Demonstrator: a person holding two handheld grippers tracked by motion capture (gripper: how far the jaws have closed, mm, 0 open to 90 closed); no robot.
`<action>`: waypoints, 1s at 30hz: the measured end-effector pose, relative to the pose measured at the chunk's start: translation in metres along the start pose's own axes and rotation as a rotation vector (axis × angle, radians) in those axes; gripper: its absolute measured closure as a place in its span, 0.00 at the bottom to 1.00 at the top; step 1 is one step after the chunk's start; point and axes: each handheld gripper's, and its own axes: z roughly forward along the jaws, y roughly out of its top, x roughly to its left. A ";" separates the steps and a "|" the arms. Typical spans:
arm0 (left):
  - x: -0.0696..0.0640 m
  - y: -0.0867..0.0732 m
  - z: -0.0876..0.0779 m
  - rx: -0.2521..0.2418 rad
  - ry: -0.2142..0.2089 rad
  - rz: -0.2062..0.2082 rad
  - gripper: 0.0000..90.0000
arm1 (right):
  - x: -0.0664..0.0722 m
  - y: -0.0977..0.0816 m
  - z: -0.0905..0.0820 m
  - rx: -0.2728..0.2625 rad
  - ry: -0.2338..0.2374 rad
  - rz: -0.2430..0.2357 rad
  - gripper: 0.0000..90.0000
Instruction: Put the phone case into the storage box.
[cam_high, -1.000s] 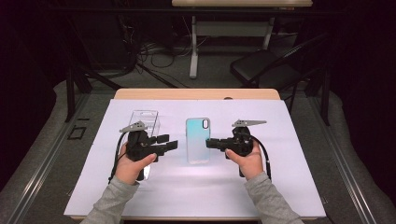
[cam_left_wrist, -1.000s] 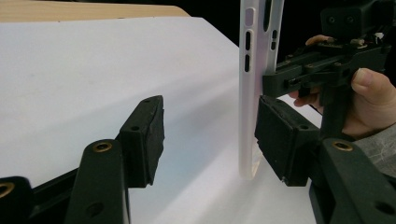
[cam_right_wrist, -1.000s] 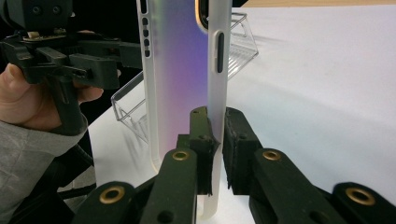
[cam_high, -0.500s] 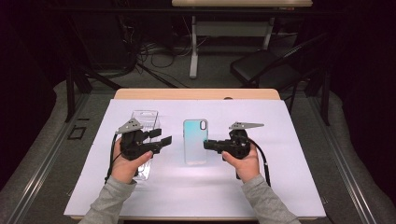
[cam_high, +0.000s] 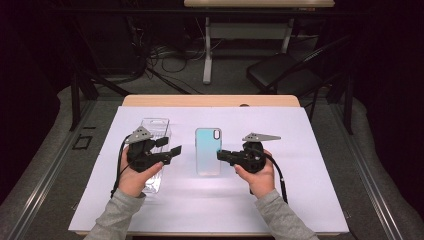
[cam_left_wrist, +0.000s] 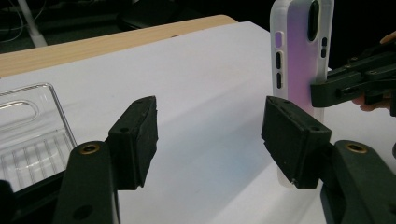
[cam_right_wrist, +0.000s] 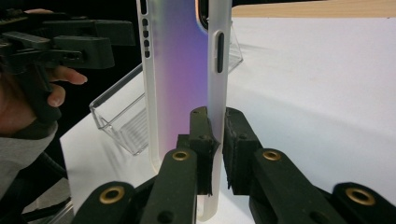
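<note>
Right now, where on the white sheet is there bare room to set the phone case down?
Bare: the sheet right of the right hand-held gripper, and the near strip between the forearms. Crowded: the middle, where the phone case lies between both hand-held grippers, and the left by the clear box.

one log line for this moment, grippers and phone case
right gripper: shut on phone case edge | left gripper: open, jaws just widened, nothing between | clear plastic box: beside left hand

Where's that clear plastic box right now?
In the high view the clear plastic box lies on the white sheet at the table's left, partly under the left gripper, left of the phone case.
</note>
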 end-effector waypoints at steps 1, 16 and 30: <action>0.000 0.000 0.000 0.001 0.004 0.004 0.41 | 0.002 -0.001 0.001 0.000 -0.017 -0.009 0.92; -0.005 0.002 -0.001 -0.003 0.052 0.062 0.40 | 0.011 -0.006 0.009 0.020 -0.070 -0.041 0.92; -0.013 0.004 -0.002 0.005 0.100 0.139 0.40 | 0.016 -0.009 0.014 0.044 -0.092 -0.063 0.92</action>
